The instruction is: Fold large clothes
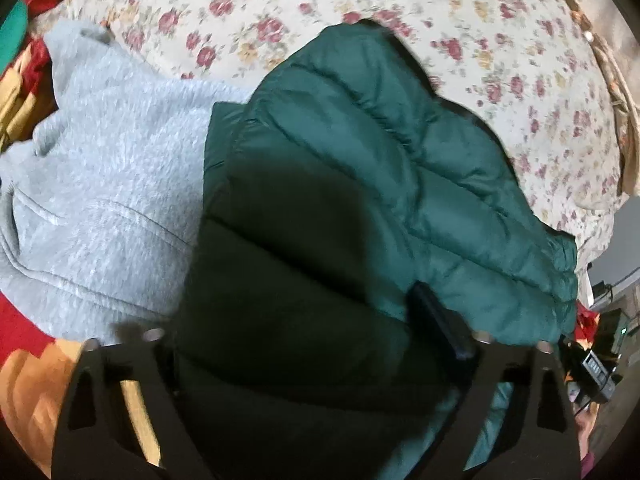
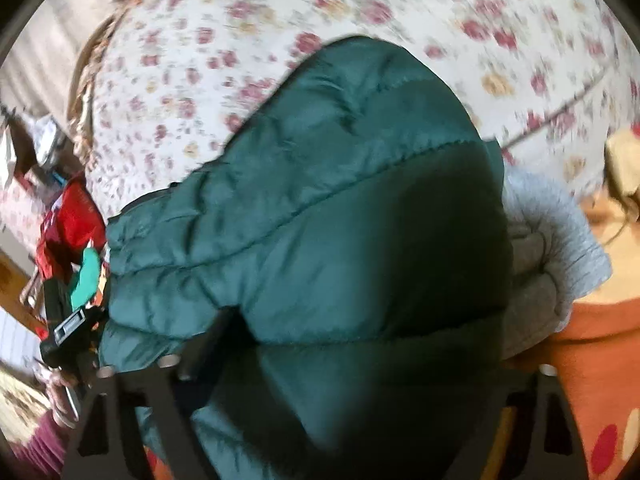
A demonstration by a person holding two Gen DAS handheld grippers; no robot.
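A dark green quilted puffer jacket (image 1: 360, 184) lies bunched on a bed spread with a cream floral sheet (image 1: 240, 8), its padded bulk filling the space between the fingers of both claws. In the left wrist view its long axis runs from the near lower left up toward the far right, with the stitched quilting channels crossing that line; a rounded end points away toward the sheet. The left claw (image 1: 320, 360) stands fairly wide with the jacket's shadowed fabric between its fingers, though blur and shadow make it hard to tell whether the pads actually press on it. The right claw (image 2: 340, 368) is likewise fairly wide around the jacket (image 2: 320, 200), contact unclear. A pale grey fleece garment (image 1: 104, 184) lies just beside the jacket, partly under its edge.
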